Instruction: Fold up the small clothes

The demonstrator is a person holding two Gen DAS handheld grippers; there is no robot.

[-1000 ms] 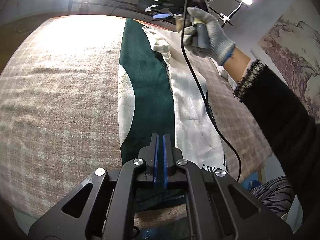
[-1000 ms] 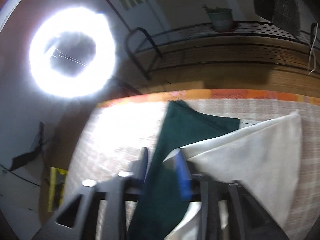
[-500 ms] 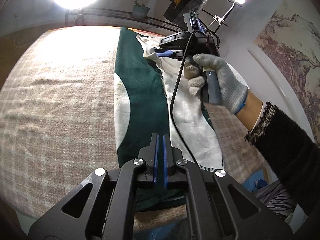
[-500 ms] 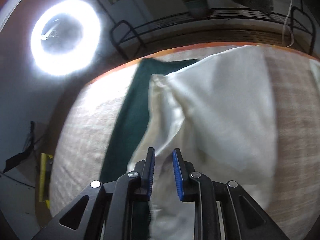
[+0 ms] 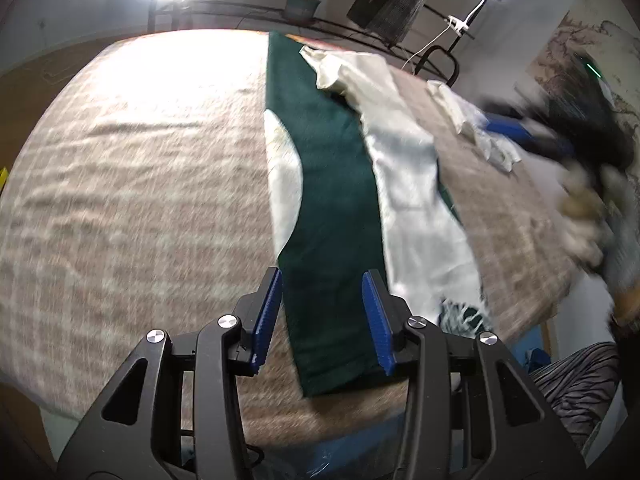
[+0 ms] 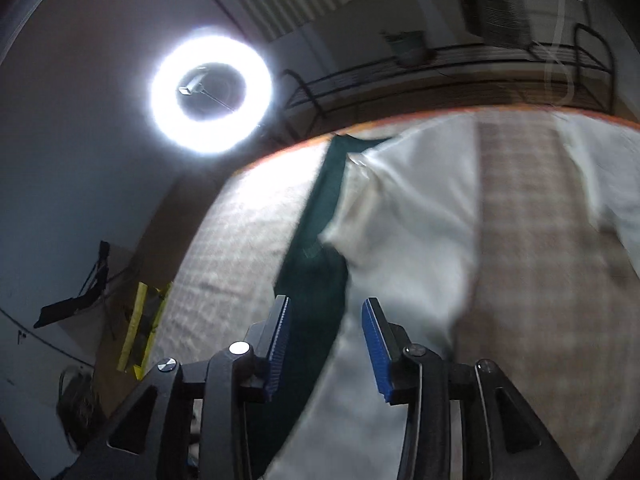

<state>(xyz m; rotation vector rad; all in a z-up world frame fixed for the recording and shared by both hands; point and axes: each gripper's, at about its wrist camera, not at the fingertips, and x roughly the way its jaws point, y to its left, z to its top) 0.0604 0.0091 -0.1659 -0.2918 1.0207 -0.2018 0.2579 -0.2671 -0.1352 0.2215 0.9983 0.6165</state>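
Observation:
A dark green and white garment [image 5: 332,200] lies lengthwise on the checked tablecloth [image 5: 140,200]. Its white part [image 5: 408,184] is folded over along the right side. My left gripper [image 5: 326,320] hovers over the green near hem with its jaws opening; the cloth lies under the gap and the pads do not press it. My right gripper [image 5: 496,118] is a blur at the right in a gloved hand [image 5: 580,208]. In the right wrist view that gripper [image 6: 326,344] is also opening, holding nothing, above the green strip [image 6: 320,248] and white fold [image 6: 412,216].
A second white cloth [image 5: 460,108] lies crumpled near the table's far right, also visible in the right wrist view [image 6: 600,168]. A ring light [image 6: 210,90] and a metal rack [image 6: 440,68] stand beyond the far edge. Striped fabric [image 5: 572,380] sits below the near right edge.
My left gripper has opened and released the green hem. My right gripper has let go of the white fold, which now lies flat, and has swung away to the right.

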